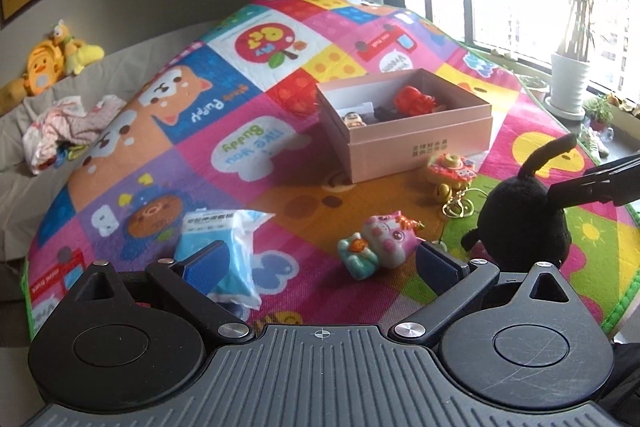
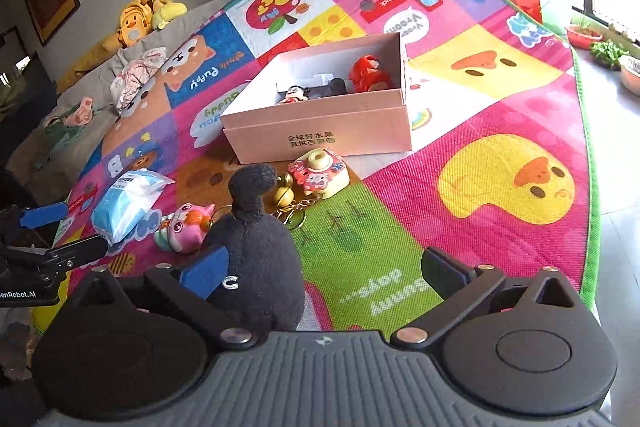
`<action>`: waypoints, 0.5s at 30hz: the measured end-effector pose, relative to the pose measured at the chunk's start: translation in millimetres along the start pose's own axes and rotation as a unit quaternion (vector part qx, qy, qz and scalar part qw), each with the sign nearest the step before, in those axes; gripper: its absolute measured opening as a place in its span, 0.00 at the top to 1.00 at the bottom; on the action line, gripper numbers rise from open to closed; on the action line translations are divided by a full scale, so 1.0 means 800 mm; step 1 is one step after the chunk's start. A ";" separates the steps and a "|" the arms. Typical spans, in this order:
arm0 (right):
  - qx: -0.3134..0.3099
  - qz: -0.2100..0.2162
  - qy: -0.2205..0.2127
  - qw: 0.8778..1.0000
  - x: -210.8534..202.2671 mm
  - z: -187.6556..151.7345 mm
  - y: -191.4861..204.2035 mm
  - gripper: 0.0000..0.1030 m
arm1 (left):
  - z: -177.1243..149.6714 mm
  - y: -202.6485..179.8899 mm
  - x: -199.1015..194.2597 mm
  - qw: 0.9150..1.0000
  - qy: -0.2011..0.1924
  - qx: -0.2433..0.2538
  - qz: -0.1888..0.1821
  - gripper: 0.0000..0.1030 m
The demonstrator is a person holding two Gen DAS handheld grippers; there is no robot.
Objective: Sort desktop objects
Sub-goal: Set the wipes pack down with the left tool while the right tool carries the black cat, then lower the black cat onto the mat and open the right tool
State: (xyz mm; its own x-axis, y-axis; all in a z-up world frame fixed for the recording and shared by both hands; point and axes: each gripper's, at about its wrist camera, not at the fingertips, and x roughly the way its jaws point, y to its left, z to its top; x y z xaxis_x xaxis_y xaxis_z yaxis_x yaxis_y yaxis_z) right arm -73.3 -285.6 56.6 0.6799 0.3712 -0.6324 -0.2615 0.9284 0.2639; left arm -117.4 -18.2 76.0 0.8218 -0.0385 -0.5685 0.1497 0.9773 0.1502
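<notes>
A pink box (image 1: 416, 143) (image 2: 320, 131) stands on the play mat and holds a red toy (image 1: 414, 99) (image 2: 370, 73) and a small figure (image 2: 294, 95). A black plush (image 1: 520, 219) (image 2: 256, 255) sits on the mat. My right gripper (image 2: 324, 275) is open, with the plush against its left finger. My left gripper (image 1: 316, 263) is open and empty above the mat. A pink pig toy (image 1: 380, 243) (image 2: 186, 227) lies just ahead of it. A blue-white packet (image 1: 224, 251) (image 2: 128, 203) lies by its left finger. A toy camera keychain (image 1: 452, 171) (image 2: 320, 173) lies in front of the box.
The colourful mat (image 1: 280, 131) (image 2: 500, 107) covers the floor. A grey sofa with yellow plush toys (image 1: 60, 59) (image 2: 144, 15) and crumpled clothes (image 1: 68, 131) is at the left. Potted plants (image 1: 570, 83) stand by the window on the right.
</notes>
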 end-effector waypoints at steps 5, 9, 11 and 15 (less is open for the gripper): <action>0.019 0.007 -0.043 0.999 -0.026 0.007 -0.017 0.00 | -0.002 -0.002 0.001 1.000 0.001 0.007 0.000 0.01; 0.048 -0.051 -0.082 0.994 -0.037 -0.006 -0.043 0.00 | -0.006 0.000 0.010 1.000 0.011 -0.007 -0.019 0.01; 0.056 -0.065 -0.074 0.994 -0.028 -0.019 -0.053 0.00 | -0.007 -0.002 0.020 0.999 0.021 -0.012 -0.028 0.01; 0.064 -0.060 -0.036 0.995 0.007 -0.043 -0.057 0.00 | -0.005 -0.011 0.048 0.998 0.041 -0.017 -0.036 0.01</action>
State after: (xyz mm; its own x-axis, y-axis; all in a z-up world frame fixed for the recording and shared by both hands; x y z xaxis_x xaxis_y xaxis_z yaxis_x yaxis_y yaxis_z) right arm -80.9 -325.1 16.3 0.7501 0.2509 -0.6119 -0.0883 0.9550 0.2833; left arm -89.6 -27.4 49.5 0.7616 -0.0937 -0.6412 0.1879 0.9789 0.0802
